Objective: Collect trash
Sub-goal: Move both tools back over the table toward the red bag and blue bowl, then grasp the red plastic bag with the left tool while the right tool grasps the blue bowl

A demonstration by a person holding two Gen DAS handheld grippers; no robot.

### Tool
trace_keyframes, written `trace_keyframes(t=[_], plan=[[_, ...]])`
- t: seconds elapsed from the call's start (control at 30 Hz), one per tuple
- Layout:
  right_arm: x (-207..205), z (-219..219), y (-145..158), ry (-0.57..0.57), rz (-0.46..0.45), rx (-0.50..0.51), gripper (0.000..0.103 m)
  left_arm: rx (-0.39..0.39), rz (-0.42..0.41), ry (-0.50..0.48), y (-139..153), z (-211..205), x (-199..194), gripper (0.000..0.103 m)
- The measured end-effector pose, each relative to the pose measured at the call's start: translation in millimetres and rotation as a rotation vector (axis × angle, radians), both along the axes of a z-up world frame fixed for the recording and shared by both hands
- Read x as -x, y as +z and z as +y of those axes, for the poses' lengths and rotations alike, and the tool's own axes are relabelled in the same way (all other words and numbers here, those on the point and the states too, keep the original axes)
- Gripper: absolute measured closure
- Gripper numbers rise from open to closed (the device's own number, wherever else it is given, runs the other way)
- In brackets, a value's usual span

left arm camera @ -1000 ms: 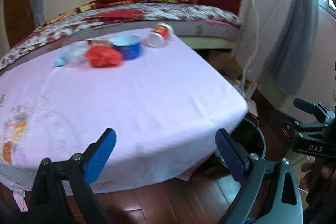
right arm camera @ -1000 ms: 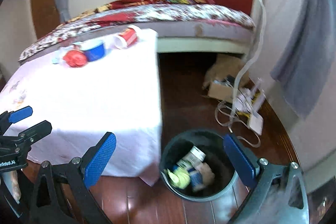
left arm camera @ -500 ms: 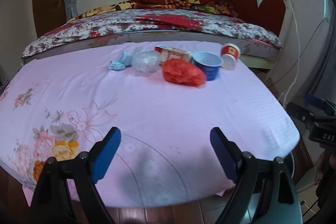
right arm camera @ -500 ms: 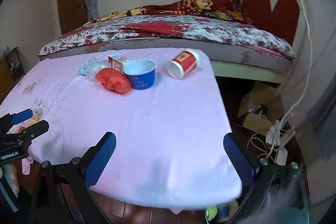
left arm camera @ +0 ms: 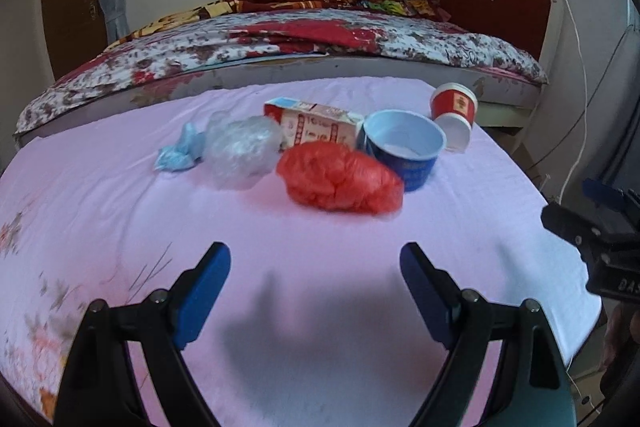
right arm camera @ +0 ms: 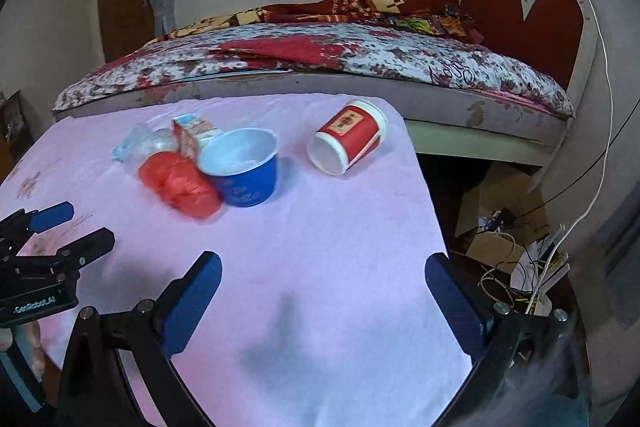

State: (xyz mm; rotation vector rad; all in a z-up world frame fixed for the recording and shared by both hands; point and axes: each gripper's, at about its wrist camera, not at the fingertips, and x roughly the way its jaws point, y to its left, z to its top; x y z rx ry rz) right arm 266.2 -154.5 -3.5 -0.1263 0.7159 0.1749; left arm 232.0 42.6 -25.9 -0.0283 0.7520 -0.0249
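Trash lies at the far side of a pink-clothed table (left arm camera: pixel 320 307): a crumpled red plastic bag (left arm camera: pixel 340 177), a blue cup (left arm camera: pixel 404 147), a red paper cup on its side (left arm camera: pixel 454 115), a carton (left arm camera: pixel 316 125), a clear plastic wad (left arm camera: pixel 240 147) and a blue wad (left arm camera: pixel 180 151). My left gripper (left arm camera: pixel 316 267) is open and empty, short of the red bag. My right gripper (right arm camera: pixel 324 279) is open and empty, near the table's right edge; the red bag (right arm camera: pixel 180 183), blue cup (right arm camera: pixel 244 167) and red paper cup (right arm camera: pixel 348 143) lie ahead of it.
A bed with a floral cover (right arm camera: pixel 320 59) stands behind the table. Cardboard boxes and tangled cables (right arm camera: pixel 516 255) lie on the floor at the right. The left gripper shows at the left of the right wrist view (right arm camera: pixel 52 231).
Both grippers have risen from near the floor bin and swung over the table toward the trash. The bin has left the views. The trash looks nearer now.
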Motion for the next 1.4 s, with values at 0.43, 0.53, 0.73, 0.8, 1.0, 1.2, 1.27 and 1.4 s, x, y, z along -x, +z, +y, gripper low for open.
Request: trace_keyframes(t=[0.43,0.53,0.73,0.8,1.0,1.2,1.27,1.4], plan=[[-41.2,-10.1,-13.5,-0.011,0.016,0.015,0.0,0.016,0.039,-0.026,-10.7,-19.5,-53.9,0.015],[-46.5,-13.0,-16.3,-0.016,0.022,0.01,0.0,0.047,0.054,-0.028,-14.0,-15.3,-67.2,0.015],[-51.6,-15.7,-17.7,-0.019,0.026,0.005,0.0,0.073,0.067,-0.061,-16.9,-16.0,-86.1,0.016],[-53.8,-17.1,-18.6,-0.022,0.031,0.001,0.0,0.089,0.077,-0.085,-18.0,-17.3,-89.2,0.024],[-55.2,-12.7,-16.5,-0.011,0.04,-0.01,0.0,0.15,0.1,-0.115,-24.3,-8.6,-84.4,0.061],[-56.3,14.6,-12.8,0.044,0.04,-0.027,0.0,0.136,0.052,-0.08,-12.2,17.0,-52.3,0.064],[-61.8,31.0,-14.8,0.07,0.047,-0.029,0.0,0.094,0.034,-0.05,-10.0,26.4,-43.3,0.064],[-79.6,64.4,-26.0,0.108,0.078,-0.011,0.0,0.05,0.038,-0.014,-13.8,42.2,-43.4,0.064]])
